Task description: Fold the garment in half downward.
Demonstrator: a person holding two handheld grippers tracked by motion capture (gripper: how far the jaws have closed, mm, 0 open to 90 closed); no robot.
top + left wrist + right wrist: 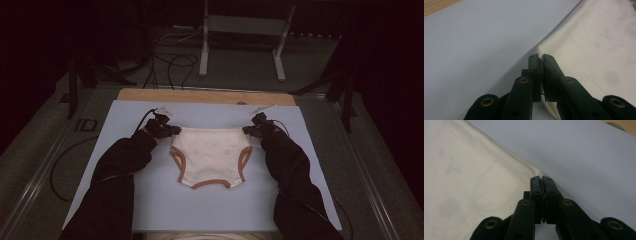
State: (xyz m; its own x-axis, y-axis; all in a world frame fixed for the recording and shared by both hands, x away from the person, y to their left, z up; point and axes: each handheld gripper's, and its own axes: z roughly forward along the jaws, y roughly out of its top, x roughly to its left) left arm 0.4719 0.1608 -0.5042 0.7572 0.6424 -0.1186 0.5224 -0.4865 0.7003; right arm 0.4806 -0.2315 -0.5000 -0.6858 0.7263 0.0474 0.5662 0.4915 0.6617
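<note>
Cream briefs (pixel 210 155) with brown leg trim lie flat on a pale blue mat (pixel 150 200), waistband at the far side. My left gripper (pixel 172 131) sits at the waistband's left corner. In the left gripper view its jaws are shut (pixel 541 58), with a tip of white cloth (pixel 599 37) pinched between them. At the waistband's right corner is my right gripper (pixel 247 130). Its jaws (pixel 541 180) are pressed together right where the edge of the cloth (pixel 474 170) ends. Black sleeves reach in from the near edge on both sides.
The mat covers a wooden tabletop (pixel 200 96), whose bare strip runs along the far side. Beyond the table stand a grey metal frame (pixel 240 25) and loose cables (pixel 175 65) on the floor. Bare mat (pixel 474 50) lies outside each corner of the briefs.
</note>
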